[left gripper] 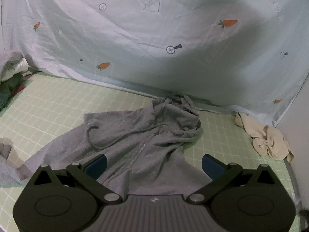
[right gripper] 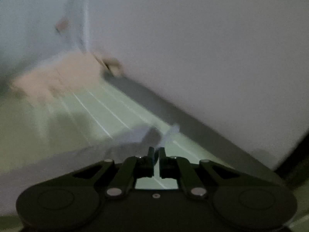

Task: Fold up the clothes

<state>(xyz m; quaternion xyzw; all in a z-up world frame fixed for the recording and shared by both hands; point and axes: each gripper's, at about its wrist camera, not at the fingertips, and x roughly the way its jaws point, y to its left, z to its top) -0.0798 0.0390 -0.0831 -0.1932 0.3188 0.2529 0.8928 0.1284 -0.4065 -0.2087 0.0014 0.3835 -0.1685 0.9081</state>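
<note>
A grey zip hoodie (left gripper: 139, 141) lies spread on the green grid mat (left gripper: 58, 104), hood bunched at the far end, drawstring looped on the chest. My left gripper (left gripper: 153, 164) is open, hovering just above the hoodie's lower front, blue pads either side of the zipper. In the blurred right wrist view my right gripper (right gripper: 156, 150) is shut on a thin edge of grey hoodie fabric (right gripper: 135, 135), which trails off to the left over the mat (right gripper: 115, 106).
A beige crumpled garment (left gripper: 266, 139) lies at the mat's right edge. A pale carrot-print sheet (left gripper: 154, 38) hangs behind. A pile of clothes (left gripper: 11, 71) sits far left. A white wall (right gripper: 212, 58) and a blurred pinkish shape (right gripper: 58, 73) show in the right wrist view.
</note>
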